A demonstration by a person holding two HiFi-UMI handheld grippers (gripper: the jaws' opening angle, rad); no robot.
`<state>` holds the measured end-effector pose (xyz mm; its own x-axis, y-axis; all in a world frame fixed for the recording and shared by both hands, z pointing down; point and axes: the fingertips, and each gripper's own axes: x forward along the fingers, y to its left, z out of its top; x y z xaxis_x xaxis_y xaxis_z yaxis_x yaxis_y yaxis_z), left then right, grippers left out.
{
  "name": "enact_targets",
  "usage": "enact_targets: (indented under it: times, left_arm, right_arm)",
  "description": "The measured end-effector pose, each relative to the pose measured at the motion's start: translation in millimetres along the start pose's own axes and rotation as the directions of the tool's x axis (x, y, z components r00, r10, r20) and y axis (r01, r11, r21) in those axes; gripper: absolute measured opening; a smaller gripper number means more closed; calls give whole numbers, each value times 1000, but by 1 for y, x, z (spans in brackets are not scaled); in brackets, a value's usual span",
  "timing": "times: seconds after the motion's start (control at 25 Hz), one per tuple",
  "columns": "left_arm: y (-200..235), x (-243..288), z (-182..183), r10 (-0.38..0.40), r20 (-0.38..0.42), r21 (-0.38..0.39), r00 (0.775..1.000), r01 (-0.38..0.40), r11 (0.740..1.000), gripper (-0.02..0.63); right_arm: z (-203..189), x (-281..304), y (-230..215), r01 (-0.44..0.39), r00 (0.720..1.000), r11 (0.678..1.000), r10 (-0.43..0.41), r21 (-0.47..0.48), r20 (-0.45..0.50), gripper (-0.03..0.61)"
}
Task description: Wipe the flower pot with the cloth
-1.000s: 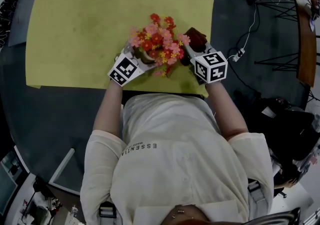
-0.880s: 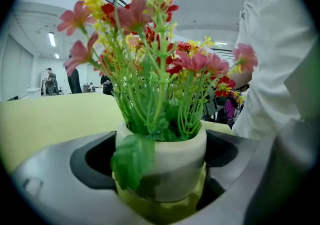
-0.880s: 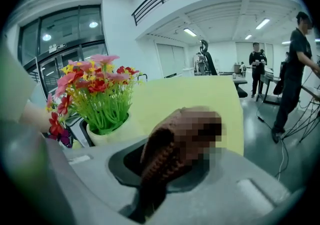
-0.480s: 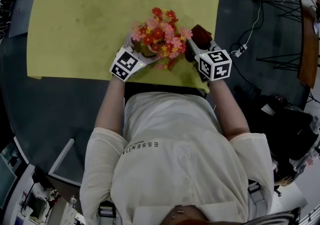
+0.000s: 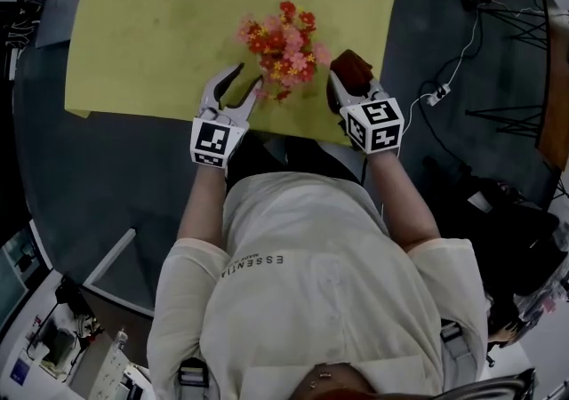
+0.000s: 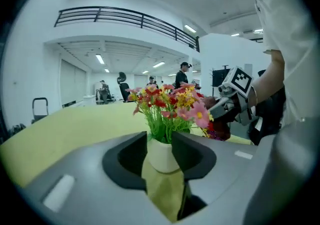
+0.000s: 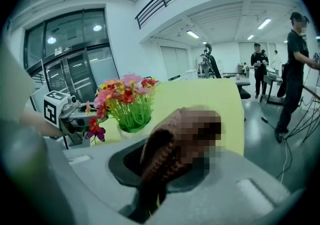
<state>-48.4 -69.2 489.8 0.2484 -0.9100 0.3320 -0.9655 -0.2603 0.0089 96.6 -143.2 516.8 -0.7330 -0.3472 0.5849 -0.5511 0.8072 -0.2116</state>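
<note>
Reading the head view first, we locate the yellow-green rectangular mat laid on the dark round table; the white, smooth-sided flower pot stands upright on this mat, close to its near edge; from above, the pot is covered by its bunch of pink, red and yellow artificial flowers.

We note the left gripper just beside the bouquet, on its near left side; its jaws have just been closing and now stand partly apart; in the left gripper view the pot appears in the gap just beyond the fingertips, and neither pad presses on it; only mat shows lower down between the jaws; the square-marker cube of this gripper sits at the mat's near edge.

We note the right gripper at the near right of the flowers, apart from them; its jaws are clamped on the brown knitted cloth, which bulges up and forward out of the grip; part of the cloth is pixelated in the right gripper view; the cloth does not touch the pot.

We also see standing persons on the floor beyond the table.
</note>
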Motion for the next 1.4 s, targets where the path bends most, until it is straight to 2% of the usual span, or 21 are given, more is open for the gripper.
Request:
enact_targets:
  times: [0.12, 0.16, 0.32, 0.64, 0.72, 0.88, 1.0, 1.16, 1.4]
  left_arm:
    - [3, -25, 11, 116, 25, -41, 993, -115, 993, 23]
    - [4, -33, 15, 141, 36, -54, 989, -139, 989, 12]
    - [3, -59, 22, 165, 71, -78, 984, -159, 984, 12]
    - [-21, -131, 30, 133, 126, -127, 983, -117, 985, 12]
    - [-28, -153, 29, 119, 143, -121, 983, -102, 987, 12]
    - [-41, -202, 29, 88, 186, -42, 978, -82, 996, 12]
    - [-52, -234, 31, 72, 219, -29, 973, -67, 997, 12]
    - [-65, -272, 25, 74, 220, -37, 973, -67, 997, 12]
    - [-86, -300, 21, 86, 250, -76, 964, -69, 995, 12]
  right_arm:
    - [-3, -12, 11, -10, 1000, 1000, 10, -10, 5, 46]
    - [-3, -16, 15, -6, 1000, 1000, 6, -15, 9, 46]
    - [-3, -35, 30, 31, 999, 999, -30, -15, 43, 46]
    - [-25, -86, 91, 109, 987, 994, -108, 5, 117, 46]
    - [-34, -100, 112, 121, 982, 993, -122, 18, 143, 44]
    - [-58, -129, 160, 156, 972, 988, -157, 21, 177, 44]
    - [-76, -149, 186, 204, 962, 979, -202, 10, 183, 44]
    - [-91, -172, 220, 230, 952, 973, -231, 29, 201, 44]
    - [-96, -194, 251, 248, 941, 969, -236, -20, 243, 44]
